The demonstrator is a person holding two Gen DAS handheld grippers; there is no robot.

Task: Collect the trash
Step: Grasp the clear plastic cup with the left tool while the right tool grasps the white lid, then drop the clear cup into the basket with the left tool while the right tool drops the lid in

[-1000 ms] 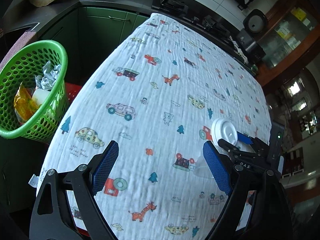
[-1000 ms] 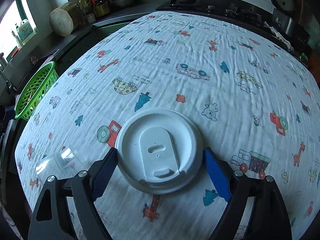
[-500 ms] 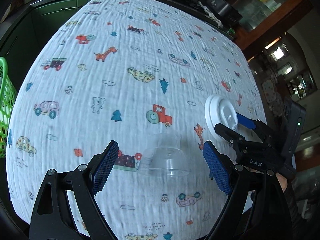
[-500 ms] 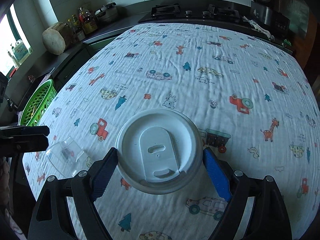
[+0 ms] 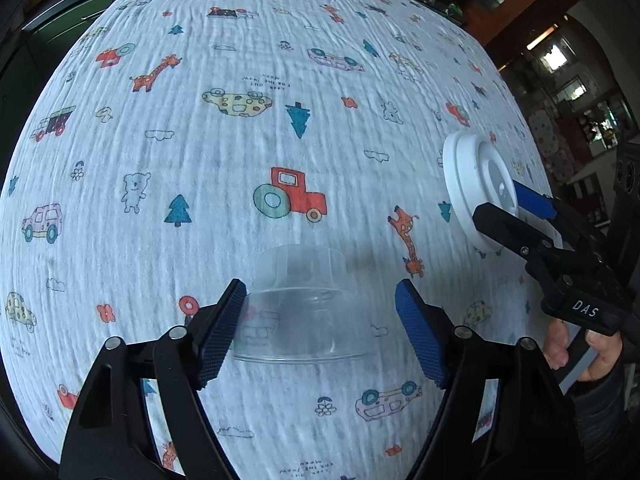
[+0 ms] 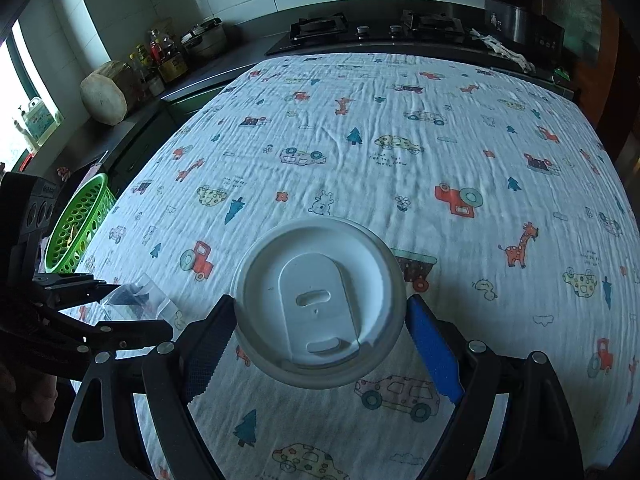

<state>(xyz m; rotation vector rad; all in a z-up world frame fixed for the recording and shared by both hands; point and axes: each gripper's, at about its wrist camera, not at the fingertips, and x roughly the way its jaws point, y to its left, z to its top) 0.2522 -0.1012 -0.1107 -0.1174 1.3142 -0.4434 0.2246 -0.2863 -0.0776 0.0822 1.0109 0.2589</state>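
My left gripper [image 5: 320, 328] points down over the clear plastic cup [image 5: 304, 304] lying on its side on the cartoon-print cloth [image 5: 240, 140], jaws closing with the cup between them, left pad at its wall, right pad still off it. My right gripper [image 6: 320, 332] pinches the white lid [image 6: 320, 300] by its rim on both sides, held above the cloth, to the right of the cup; the green basket [image 6: 76, 228] sits off the table's far left edge
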